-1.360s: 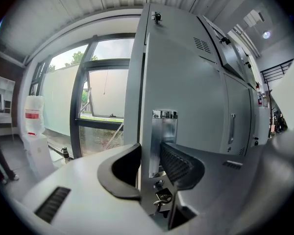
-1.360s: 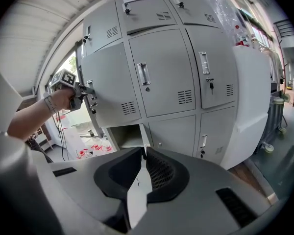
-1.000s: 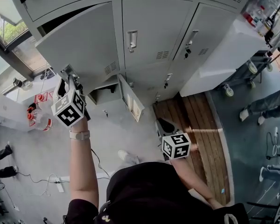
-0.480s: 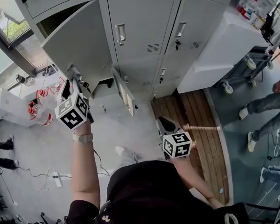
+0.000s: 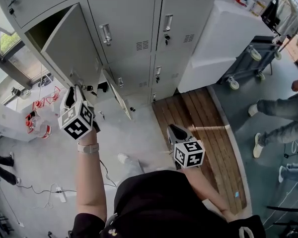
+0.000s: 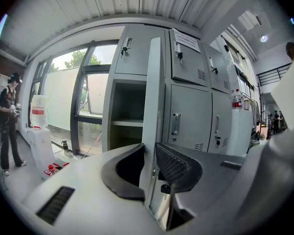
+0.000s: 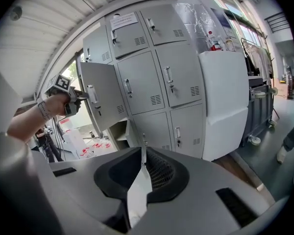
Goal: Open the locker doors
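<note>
Locker bank (image 5: pixel 129 58) fills the upper left and top middle of the head view. The big left door (image 5: pixel 69 46) is swung wide, so you can see a shelf inside, and a smaller lower door (image 5: pixel 113 94) below it hangs open too. The two closed doors (image 5: pixel 121 31) further right look untouched, so by my guess the job's maybe halfway.

What's changing: the left gripper (image 6: pixel 150 155), up at that big door's free edge, is narrowing its jaws. The edge lines up in the gap, but the pads don't look clamped on it. It could be a re-grip or a let-go, hard to say. The right gripper (image 5: pixel 175 132) sits low at centre frame, pinched together with nothing in it.
</note>
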### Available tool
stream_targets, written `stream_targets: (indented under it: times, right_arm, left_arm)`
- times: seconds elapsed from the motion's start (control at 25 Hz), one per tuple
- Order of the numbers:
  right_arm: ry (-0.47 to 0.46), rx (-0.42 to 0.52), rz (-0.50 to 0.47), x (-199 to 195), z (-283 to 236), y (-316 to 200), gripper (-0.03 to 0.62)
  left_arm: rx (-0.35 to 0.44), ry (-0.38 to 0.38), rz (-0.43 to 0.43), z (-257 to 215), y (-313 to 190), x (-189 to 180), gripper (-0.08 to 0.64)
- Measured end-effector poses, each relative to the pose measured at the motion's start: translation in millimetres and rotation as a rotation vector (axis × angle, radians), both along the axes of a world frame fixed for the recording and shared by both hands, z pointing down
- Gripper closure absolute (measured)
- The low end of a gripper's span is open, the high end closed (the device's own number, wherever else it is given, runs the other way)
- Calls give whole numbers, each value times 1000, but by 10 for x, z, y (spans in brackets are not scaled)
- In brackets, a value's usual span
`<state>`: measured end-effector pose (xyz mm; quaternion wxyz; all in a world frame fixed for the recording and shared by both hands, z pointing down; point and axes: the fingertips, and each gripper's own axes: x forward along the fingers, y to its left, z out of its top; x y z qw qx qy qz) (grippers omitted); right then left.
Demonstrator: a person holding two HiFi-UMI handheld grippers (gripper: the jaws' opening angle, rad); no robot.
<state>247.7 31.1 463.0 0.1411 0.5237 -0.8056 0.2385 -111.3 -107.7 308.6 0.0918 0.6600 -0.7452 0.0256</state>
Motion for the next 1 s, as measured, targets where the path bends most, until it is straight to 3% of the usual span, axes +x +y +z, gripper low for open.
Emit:
stream_targets:
  times: [0.28,1.0]
  right_arm:
    - [-5,3,77,390,1,190,535]
    - [-4,15,228,974,-32,518,535]
  left_arm:
    - [20,-3,27,5,34,452,471]
    - [17,24,220,-13,-207,1525,474]
